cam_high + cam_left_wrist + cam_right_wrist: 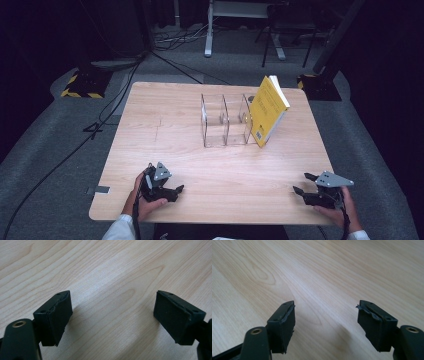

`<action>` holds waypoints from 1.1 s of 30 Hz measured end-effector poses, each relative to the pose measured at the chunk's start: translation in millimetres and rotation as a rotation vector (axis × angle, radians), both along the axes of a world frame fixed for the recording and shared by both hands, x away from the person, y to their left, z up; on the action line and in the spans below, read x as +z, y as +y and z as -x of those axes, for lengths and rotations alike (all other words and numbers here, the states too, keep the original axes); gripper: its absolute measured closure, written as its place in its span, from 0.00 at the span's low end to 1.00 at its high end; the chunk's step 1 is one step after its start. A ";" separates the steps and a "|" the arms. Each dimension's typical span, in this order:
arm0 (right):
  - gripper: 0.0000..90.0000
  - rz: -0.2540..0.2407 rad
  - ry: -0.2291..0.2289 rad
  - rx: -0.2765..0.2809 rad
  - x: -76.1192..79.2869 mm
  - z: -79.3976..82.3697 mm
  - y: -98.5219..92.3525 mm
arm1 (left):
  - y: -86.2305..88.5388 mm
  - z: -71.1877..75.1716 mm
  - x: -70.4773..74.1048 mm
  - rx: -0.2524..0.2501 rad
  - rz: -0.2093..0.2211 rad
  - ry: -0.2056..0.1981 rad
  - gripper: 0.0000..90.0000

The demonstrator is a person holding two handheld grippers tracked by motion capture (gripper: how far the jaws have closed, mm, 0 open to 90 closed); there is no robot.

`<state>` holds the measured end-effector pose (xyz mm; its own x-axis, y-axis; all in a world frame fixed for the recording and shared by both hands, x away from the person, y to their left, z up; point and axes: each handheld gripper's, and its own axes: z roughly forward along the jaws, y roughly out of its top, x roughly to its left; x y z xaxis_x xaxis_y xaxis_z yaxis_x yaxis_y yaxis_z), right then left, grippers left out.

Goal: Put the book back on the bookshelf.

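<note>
A yellow book [267,111] leans tilted against the right end of a clear plastic divider rack [226,120] at the middle of the wooden table [165,145]. My left gripper [179,190] rests low at the table's front left, held in a hand, open with nothing between its pads [58,316]. My right gripper [303,183] sits at the front right corner, its jaws spread apart over bare wood; its pads [284,323] hold nothing. Both grippers are well short of the rack and book.
The rack has three empty slots. Beyond the table lie grey carpet, black cables [105,107], a yellow-and-black striped stand base [82,85] at the back left, another dark base [320,85] at the back right, and white desk legs [209,30].
</note>
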<state>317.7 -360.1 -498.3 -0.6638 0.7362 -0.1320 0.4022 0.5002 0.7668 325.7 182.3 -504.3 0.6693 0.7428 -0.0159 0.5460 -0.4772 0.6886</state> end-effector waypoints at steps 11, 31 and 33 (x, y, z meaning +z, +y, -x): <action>0.30 -0.038 0.060 -0.057 -5.6 3.6 -12.4 | 0.0 0.1 -0.1 0.000 0.000 0.000 0.18; 0.30 -0.028 0.048 -0.078 -5.6 5.6 -12.4 | -0.3 -0.1 -0.4 0.001 0.008 0.005 0.18; 0.30 -0.026 0.044 -0.080 -5.6 6.2 -11.8 | -0.3 -0.5 -0.5 -0.001 0.006 0.002 0.17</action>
<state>311.6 -371.9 -503.8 -0.6079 0.7896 -0.0841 0.4738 0.4457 0.7595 326.2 182.0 -504.8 0.6700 0.7420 -0.0218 0.5468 -0.4734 0.6906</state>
